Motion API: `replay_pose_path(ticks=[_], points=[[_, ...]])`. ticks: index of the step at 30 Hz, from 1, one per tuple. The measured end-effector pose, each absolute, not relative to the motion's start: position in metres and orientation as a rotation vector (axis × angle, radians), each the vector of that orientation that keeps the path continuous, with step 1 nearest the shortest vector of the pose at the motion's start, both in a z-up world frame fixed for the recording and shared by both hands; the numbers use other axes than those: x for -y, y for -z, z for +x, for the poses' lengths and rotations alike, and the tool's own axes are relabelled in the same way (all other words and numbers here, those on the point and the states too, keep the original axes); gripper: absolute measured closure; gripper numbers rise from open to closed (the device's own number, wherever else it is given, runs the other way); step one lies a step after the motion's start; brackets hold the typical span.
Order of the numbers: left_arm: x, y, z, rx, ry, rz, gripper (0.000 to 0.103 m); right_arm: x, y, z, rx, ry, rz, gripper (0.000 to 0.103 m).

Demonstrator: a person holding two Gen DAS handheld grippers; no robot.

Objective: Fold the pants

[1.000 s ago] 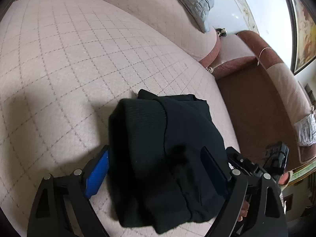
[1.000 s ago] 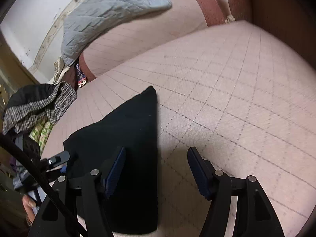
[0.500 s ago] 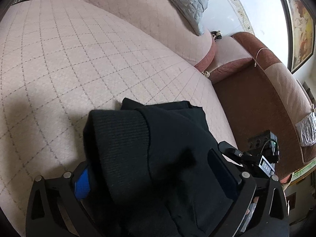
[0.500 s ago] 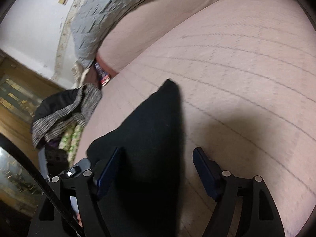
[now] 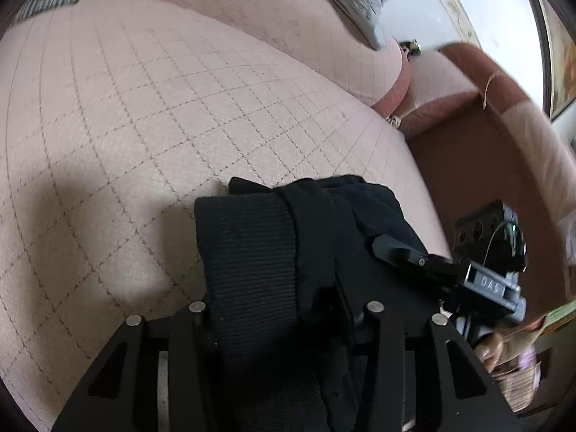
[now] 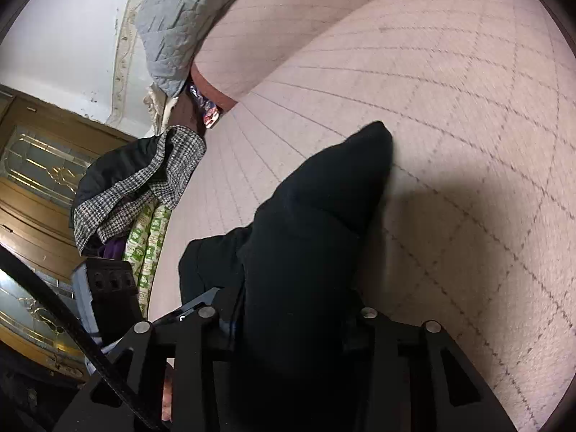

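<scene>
The black pants (image 5: 288,252) are folded into a thick bundle at the near edge of the pink quilted sofa seat (image 5: 144,115). My left gripper (image 5: 284,309) is shut on the ribbed end of the bundle, with cloth bulging between its jaws. My right gripper (image 6: 288,313) is shut on the other side of the pants (image 6: 316,223), whose pointed corner sticks out over the seat. The right gripper also shows in the left wrist view (image 5: 450,270), and the left gripper in the right wrist view (image 6: 111,288).
A grey quilted cushion (image 6: 172,28) leans on the sofa back. A heap of checked and dark clothes (image 6: 136,180) lies at the seat's left end. A brown floor (image 5: 475,180) and a second sofa (image 5: 540,136) lie to the right.
Both grippers moved forward over the bundle and closed on it from open. The pants are now bunched up between the jaws and their blue pads are hidden.
</scene>
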State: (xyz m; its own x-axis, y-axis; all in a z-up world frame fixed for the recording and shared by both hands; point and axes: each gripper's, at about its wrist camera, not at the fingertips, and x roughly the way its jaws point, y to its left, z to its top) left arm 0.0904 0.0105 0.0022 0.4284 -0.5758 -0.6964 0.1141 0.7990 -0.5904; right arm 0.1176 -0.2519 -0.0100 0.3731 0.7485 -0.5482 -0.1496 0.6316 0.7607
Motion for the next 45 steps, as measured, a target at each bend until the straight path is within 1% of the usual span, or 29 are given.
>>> replay_pose_path(ticks=[5, 10, 19, 30, 31, 32, 33, 34, 35, 36, 38, 40, 43, 45], points=[[-0.012, -0.007, 0.094, -1.038, 0.452, -0.498, 0.061, 0.240, -0.020, 0.114, -0.967, -0.639, 0.589, 0.068], [-0.016, -0.023, 0.115, -1.006, 0.448, -0.524, 0.062, 0.241, -0.036, 0.126, -0.910, -0.628, 0.595, 0.070], [-0.005, -0.032, 0.155, -1.005, 0.429, -0.492, 0.062, 0.254, -0.039, 0.157, -0.891, -0.575, 0.621, 0.070], [-0.002, -0.017, 0.183, -1.063, 0.390, -0.495, 0.061, 0.258, -0.020, 0.181, -0.919, -0.534, 0.652, 0.070], [-0.004, -0.013, 0.186, -1.071, 0.387, -0.503, 0.060, 0.259, -0.017, 0.181, -0.926, -0.520, 0.652, 0.068], [-0.007, -0.009, 0.188, -1.077, 0.382, -0.520, 0.056, 0.261, -0.013, 0.182, -0.937, -0.493, 0.649, 0.066], [-0.011, -0.006, 0.190, -1.082, 0.378, -0.541, 0.051, 0.263, -0.010, 0.183, -0.946, -0.464, 0.647, 0.061], [-0.017, -0.002, 0.191, -1.089, 0.380, -0.584, 0.049, 0.265, -0.008, 0.183, -0.948, -0.446, 0.648, 0.054], [-0.023, 0.001, 0.191, -1.096, 0.383, -0.630, 0.047, 0.270, -0.005, 0.183, -0.947, -0.419, 0.654, 0.052], [-0.031, 0.003, 0.190, -1.099, 0.388, -0.688, 0.047, 0.274, -0.004, 0.183, -0.946, -0.397, 0.661, 0.047], [-0.041, 0.002, 0.187, -1.093, 0.390, -0.733, 0.047, 0.290, -0.002, 0.182, -0.936, -0.339, 0.708, 0.044], [-0.054, -0.008, 0.182, -1.069, 0.380, -0.752, 0.047, 0.304, -0.004, 0.179, -0.919, -0.307, 0.752, 0.043], [-0.075, -0.035, 0.171, -0.981, 0.356, -0.768, 0.047, 0.320, -0.029, 0.169, -0.816, -0.221, 0.746, 0.044], [-0.080, -0.051, 0.168, -0.935, 0.363, -0.776, 0.047, 0.321, -0.045, 0.167, -0.761, -0.272, 0.760, 0.044]])
